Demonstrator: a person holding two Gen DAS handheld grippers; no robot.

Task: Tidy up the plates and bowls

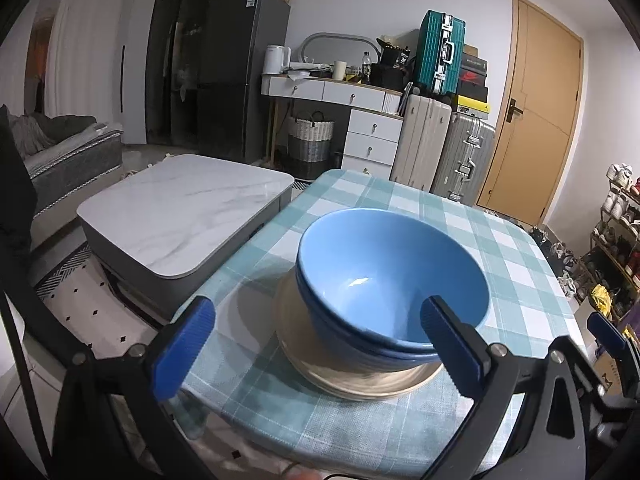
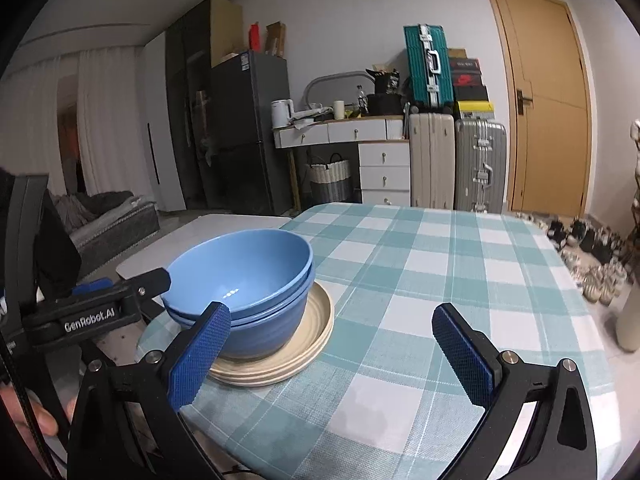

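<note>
A stack of nested blue bowls (image 1: 392,280) (image 2: 244,280) rests on stacked cream plates (image 1: 360,380) (image 2: 304,340), near the left front corner of a table with a teal checked cloth (image 1: 500,248) (image 2: 420,272). My left gripper (image 1: 318,346) is open wide at the near side of the stack. Its right finger shows in front of the bowls' rim, its left finger off to the side. In the right wrist view the left gripper (image 2: 128,286) sits by the bowls' left rim. My right gripper (image 2: 332,356) is open with only cloth between its fingers, the stack just to its left.
A low marble-topped table (image 1: 180,216) stands beyond the table's left edge. Suitcases (image 2: 456,160), a white drawer unit (image 2: 384,168) and a wooden door (image 2: 548,100) line the far wall. Shoes (image 2: 588,248) lie on the floor to the right. A hand (image 2: 40,420) shows at lower left.
</note>
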